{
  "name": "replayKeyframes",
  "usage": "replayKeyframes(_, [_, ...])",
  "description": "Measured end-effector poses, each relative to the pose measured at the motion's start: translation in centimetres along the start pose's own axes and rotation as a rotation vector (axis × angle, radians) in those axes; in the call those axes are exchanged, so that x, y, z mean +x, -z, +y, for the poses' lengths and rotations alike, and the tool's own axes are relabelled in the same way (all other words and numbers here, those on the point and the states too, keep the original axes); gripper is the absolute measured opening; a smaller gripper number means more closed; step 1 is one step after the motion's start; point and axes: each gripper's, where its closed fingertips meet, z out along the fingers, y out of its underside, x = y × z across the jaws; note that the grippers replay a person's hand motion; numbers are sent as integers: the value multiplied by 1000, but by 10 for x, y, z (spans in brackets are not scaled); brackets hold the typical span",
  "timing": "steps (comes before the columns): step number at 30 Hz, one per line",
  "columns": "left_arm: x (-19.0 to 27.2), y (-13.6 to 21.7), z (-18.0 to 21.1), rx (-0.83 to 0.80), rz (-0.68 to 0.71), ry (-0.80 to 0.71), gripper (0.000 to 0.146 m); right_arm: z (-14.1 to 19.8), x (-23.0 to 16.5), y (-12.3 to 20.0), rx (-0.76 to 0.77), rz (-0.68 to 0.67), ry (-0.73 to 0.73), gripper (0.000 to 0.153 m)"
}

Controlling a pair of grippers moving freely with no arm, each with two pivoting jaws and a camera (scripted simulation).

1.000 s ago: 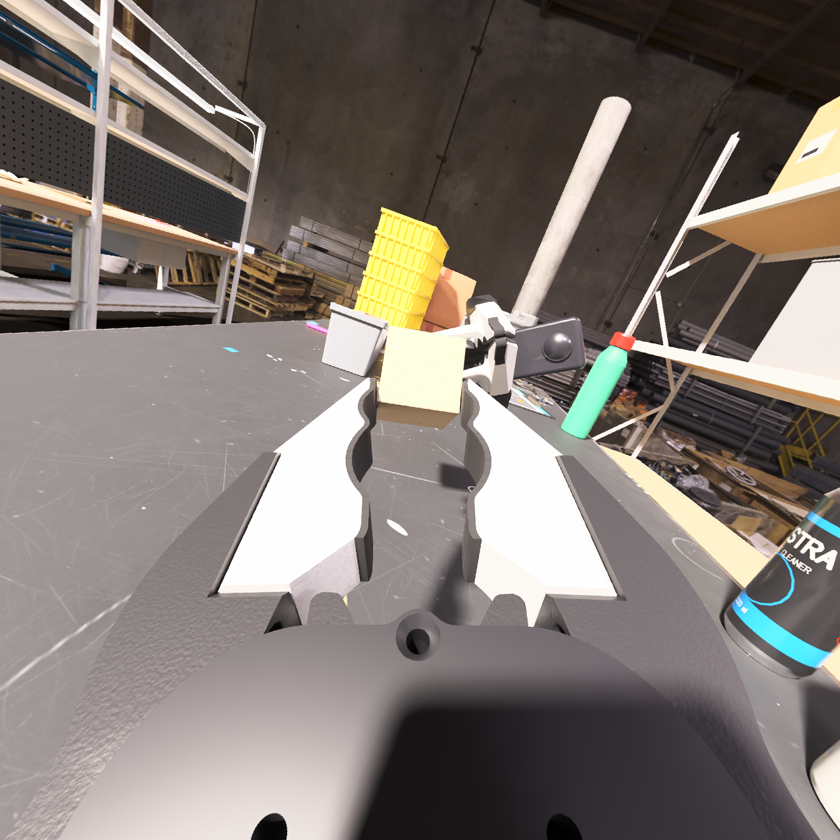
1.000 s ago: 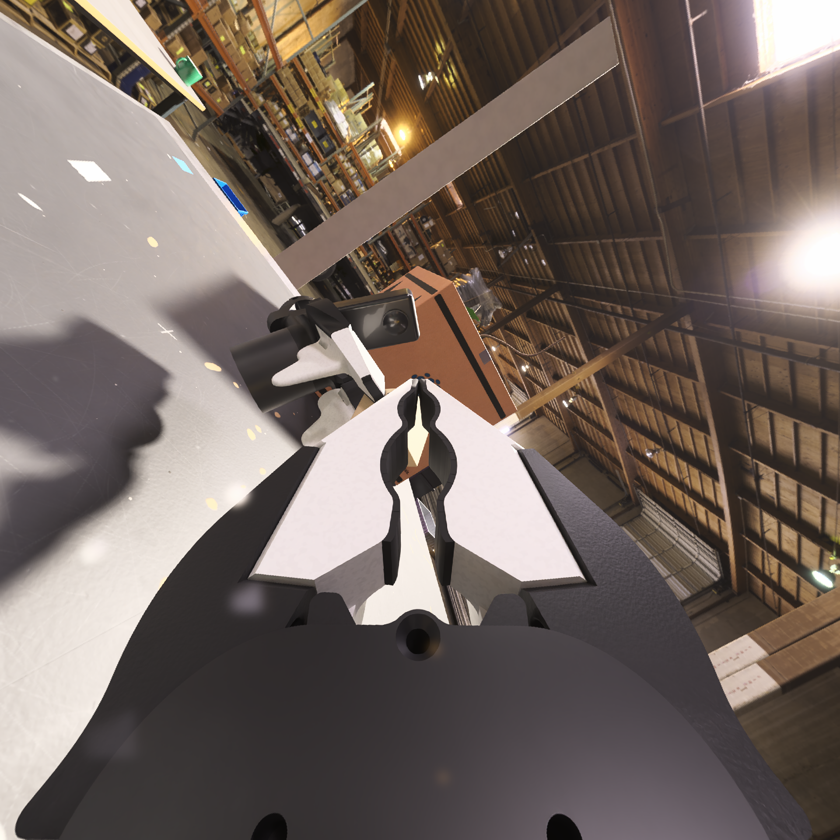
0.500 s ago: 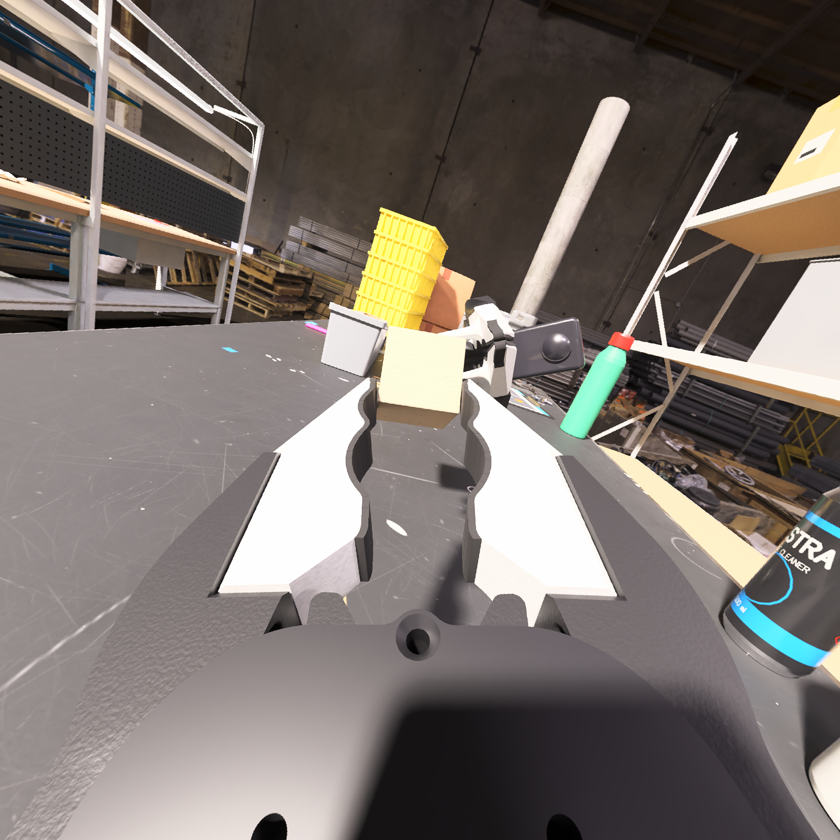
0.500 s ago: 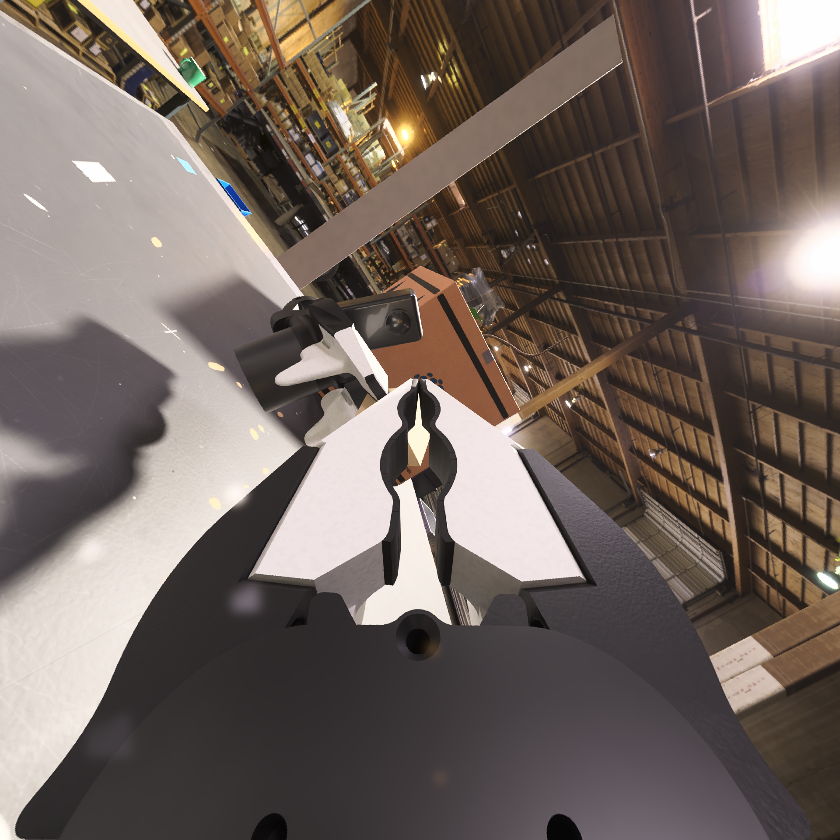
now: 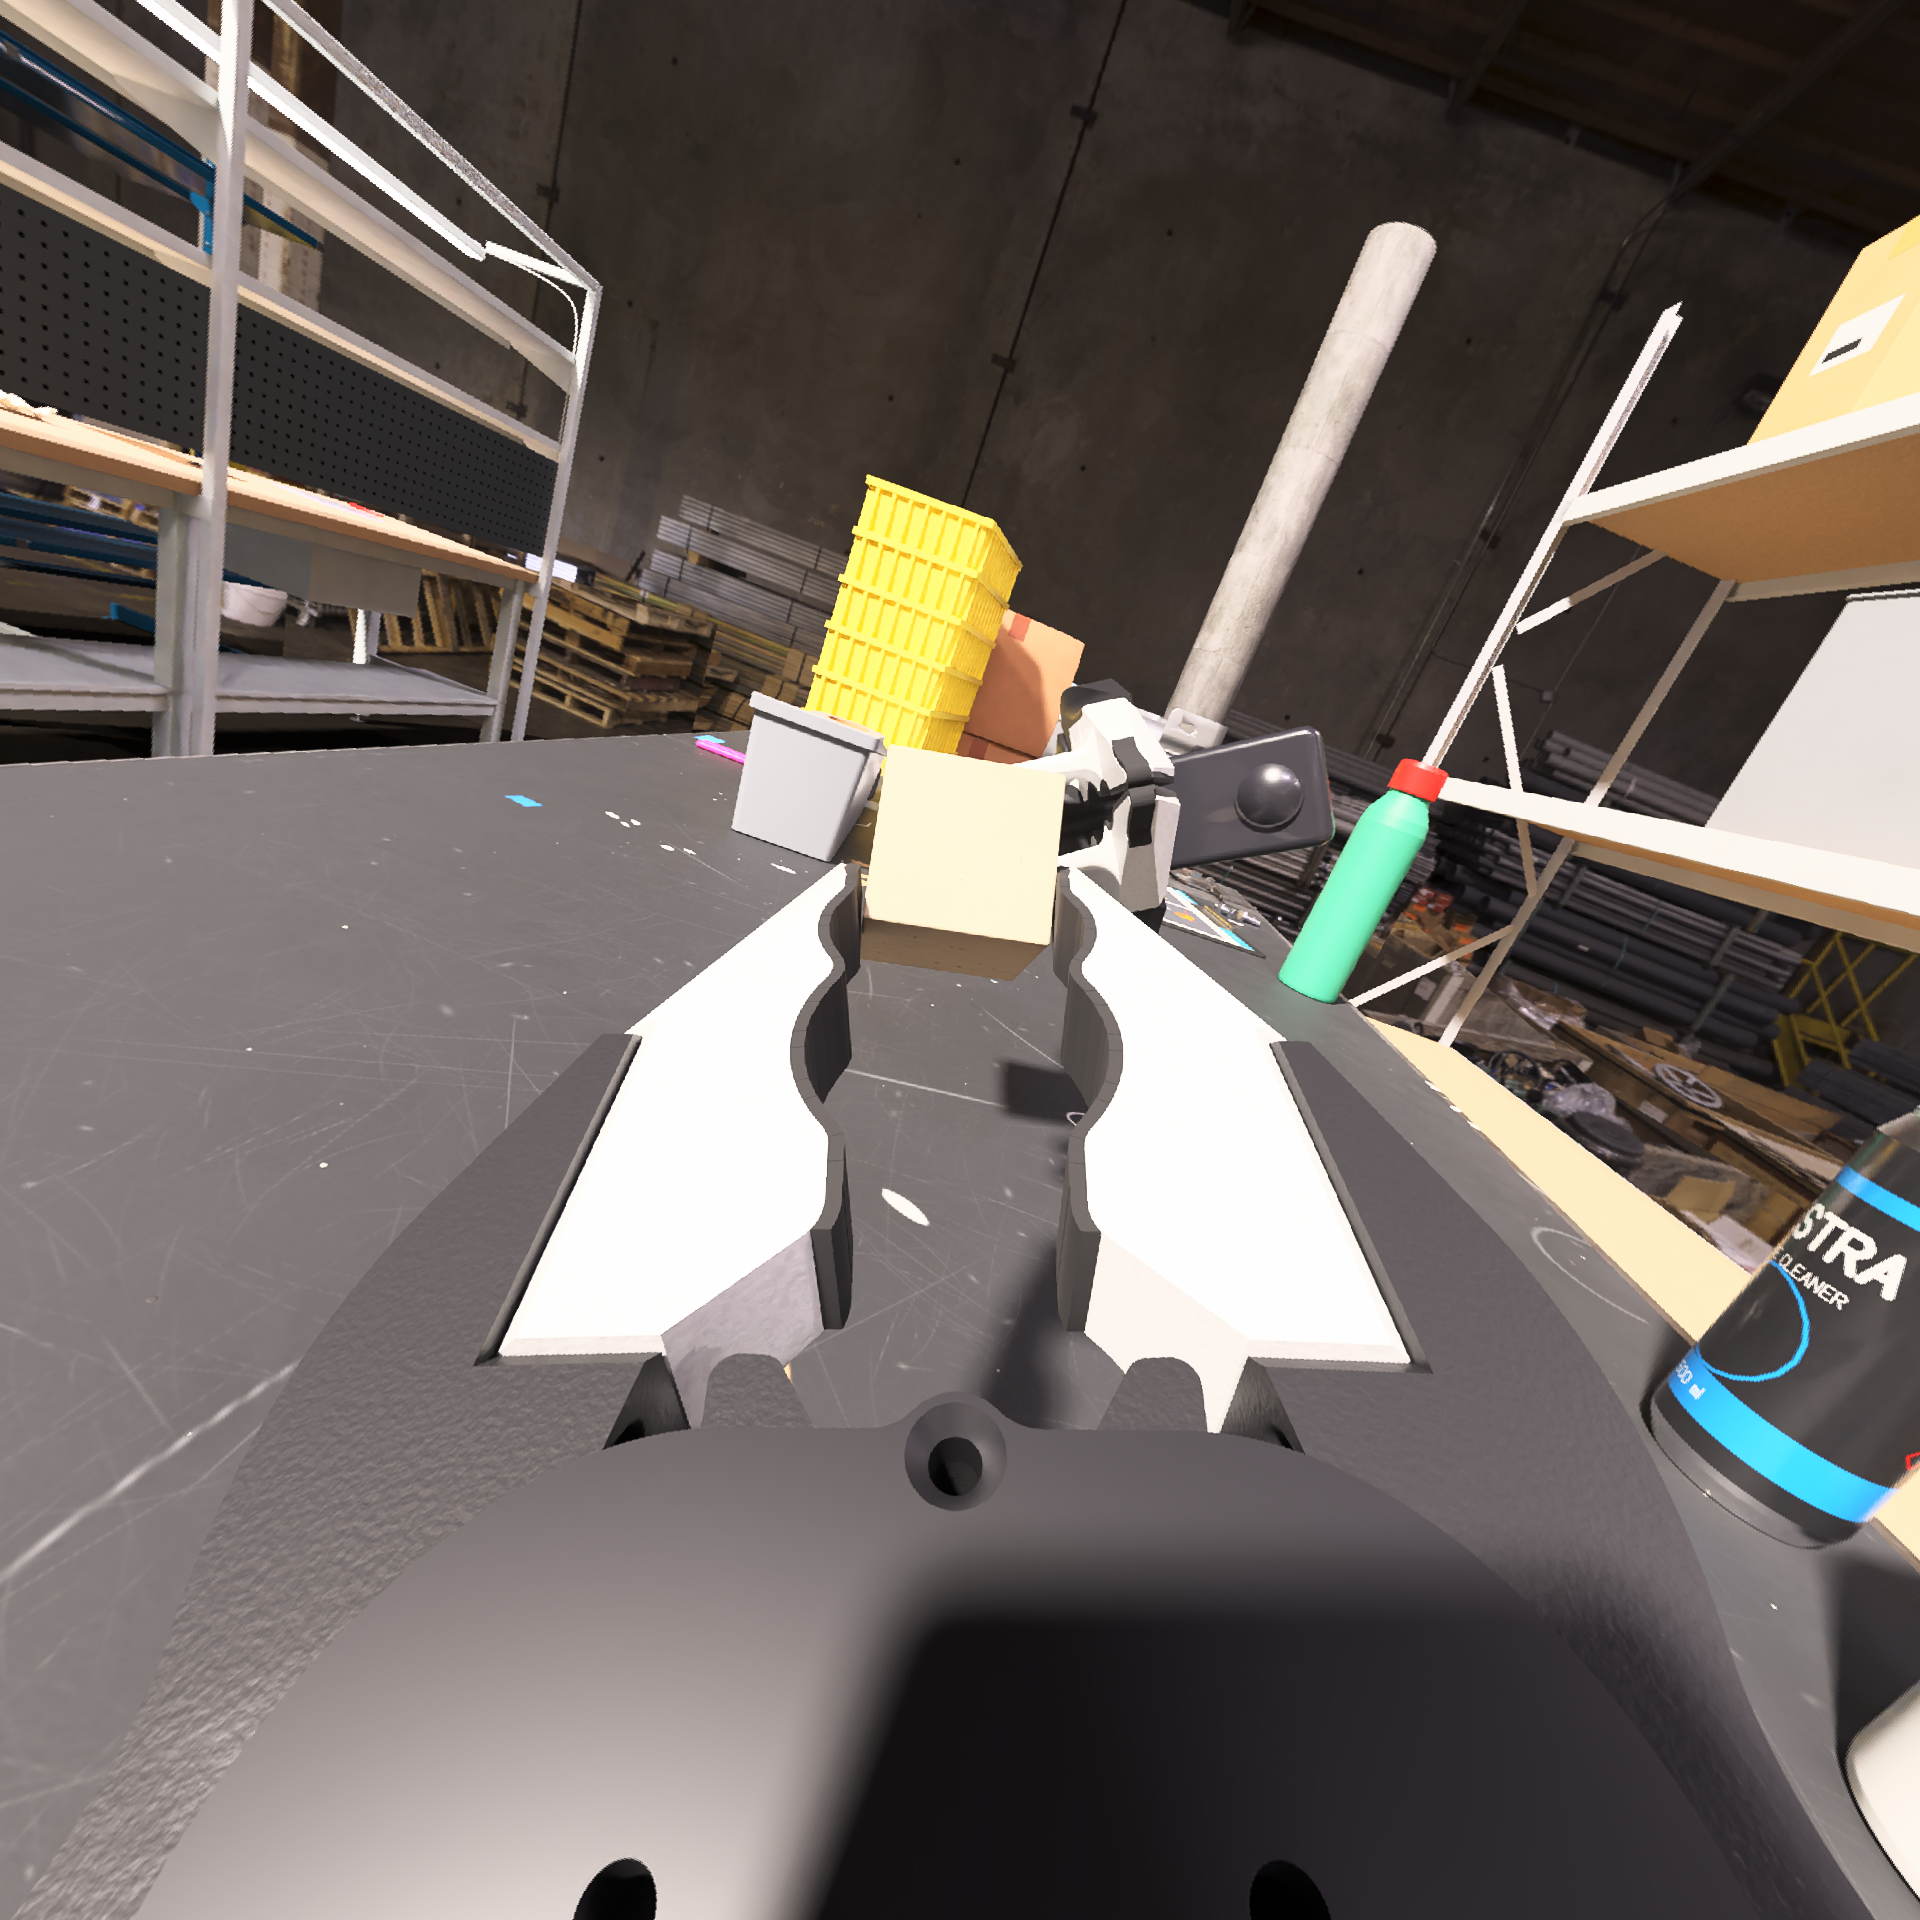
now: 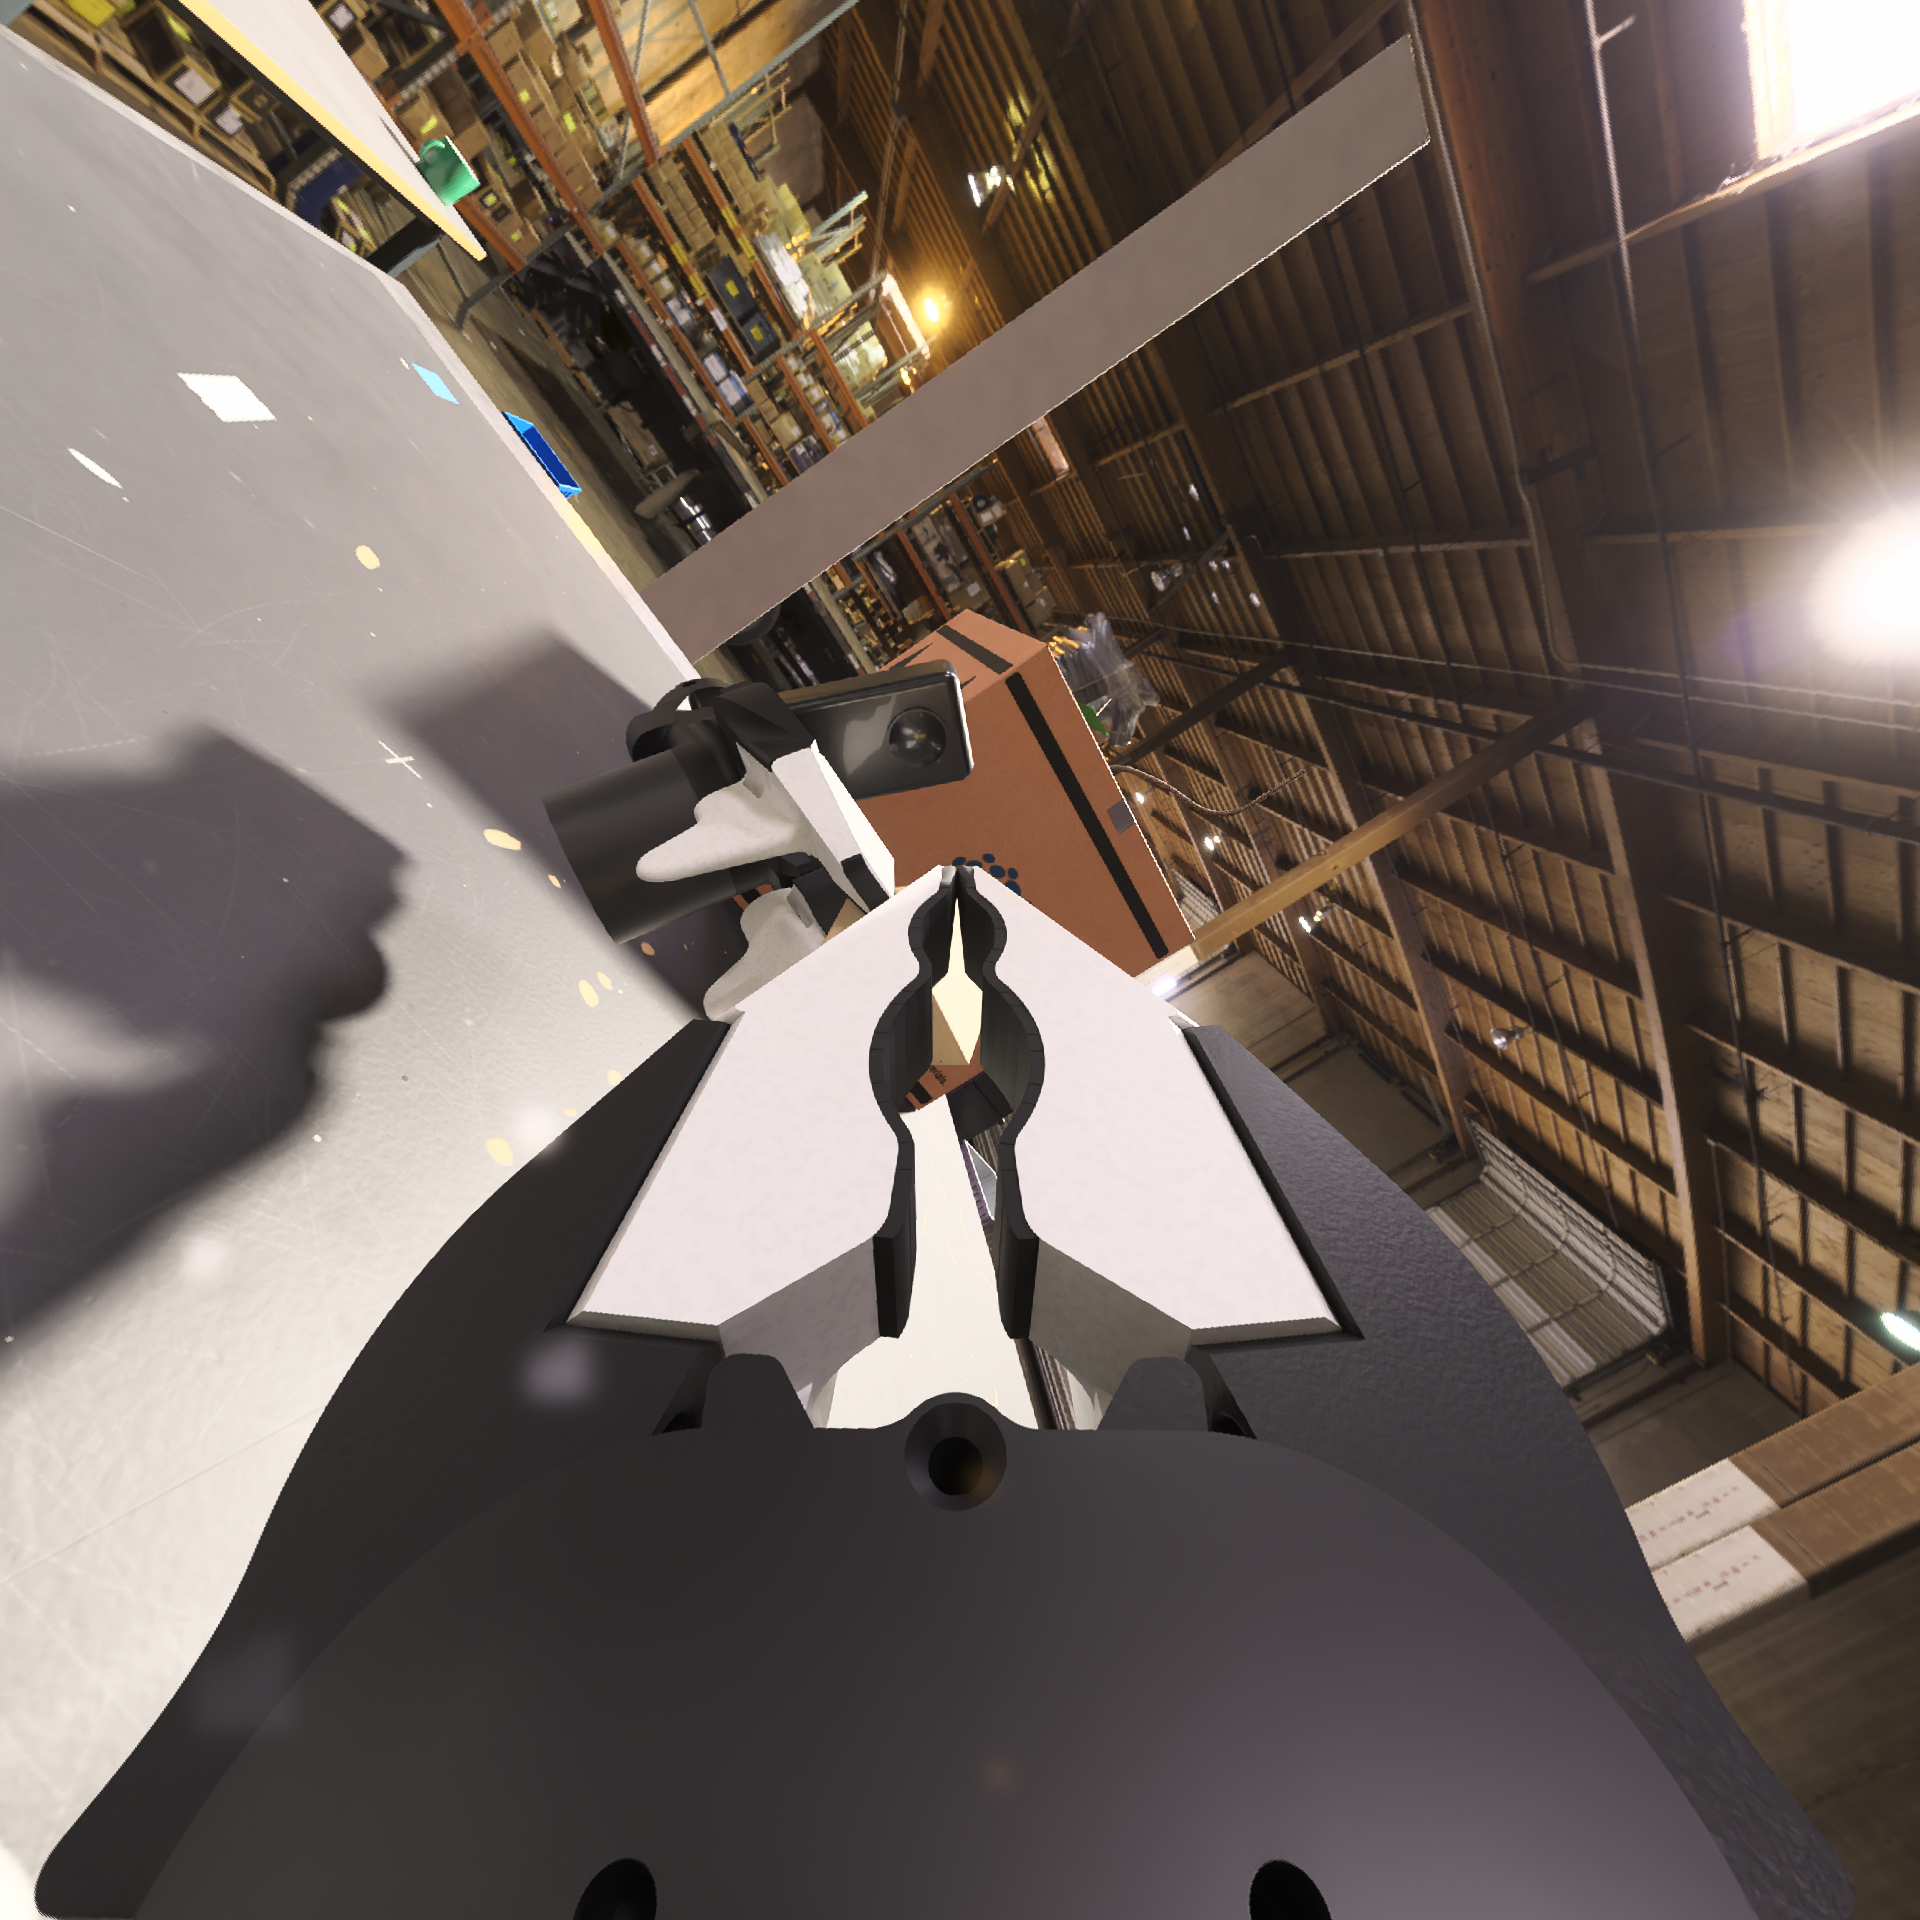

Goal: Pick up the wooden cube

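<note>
The wooden cube (image 5: 961, 862) is a pale, plain block. My left gripper (image 5: 958, 909) is shut on the cube at the fingertips and holds it above the dark table (image 5: 312, 987), where its shadow falls. My right gripper (image 6: 956, 881) is shut and empty, tilted up past the table edge. It also shows in the left wrist view (image 5: 1127, 800), just behind the cube. In the right wrist view the left gripper (image 6: 727, 831) is close ahead on the left. A pale sliver of the cube (image 6: 956, 1013) shows through the gap between the right fingers.
A grey bin (image 5: 805, 784), stacked yellow crates (image 5: 920, 613) and a brown cardboard box (image 5: 1029, 675) stand behind the cube. A green bottle (image 5: 1351, 894) and a black can with blue bands (image 5: 1808, 1382) stand along the right table edge. Shelving stands on the right (image 5: 1766, 499).
The left gripper keeps the cube held the same way. The right wrist view has drifted only slightly.
</note>
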Motion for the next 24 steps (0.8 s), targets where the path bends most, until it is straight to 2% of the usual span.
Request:
replayKeyframes(18, [0, 0, 0, -2, -4, -4, 37, 1, -1, 0, 1, -16, -28, 0])
replayKeyframes(24, [0, 0, 1, -7, -5, -6, 37, 1, -3, 1, 6, -42, -77, 0])
